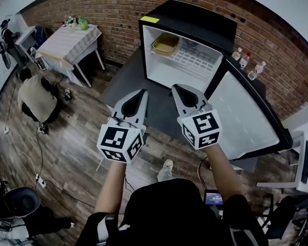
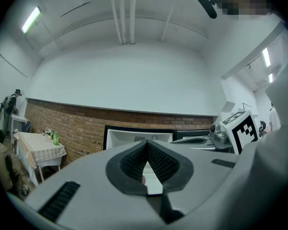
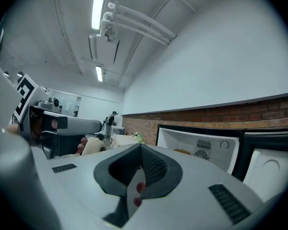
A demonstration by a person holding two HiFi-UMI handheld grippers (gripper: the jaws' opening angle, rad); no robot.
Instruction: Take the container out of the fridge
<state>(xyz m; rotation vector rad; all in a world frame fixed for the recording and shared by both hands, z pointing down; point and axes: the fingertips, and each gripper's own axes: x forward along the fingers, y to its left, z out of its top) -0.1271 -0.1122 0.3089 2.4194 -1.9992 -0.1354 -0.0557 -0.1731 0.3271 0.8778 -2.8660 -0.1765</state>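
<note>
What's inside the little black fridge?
A yellowish container sits at the left end of the white wire shelf in the fridge. Below the shelf only white walls show. What the container holds is too small to tell.

Right gripper (image 3: 140, 146): jaws closed tip to tip, nothing between them. Fridge (image 3: 180, 139) ahead and slightly right, open, white inside, with a vent and dial on its back wall. Yellowish container (image 3: 182, 152) sits low inside, on the left. Fridge door (image 3: 273, 169) is swung out far right. Brick wall (image 3: 192, 116) behind. Cloth-covered desk (image 3: 124, 139) ahead-left, beyond the tips.
</note>
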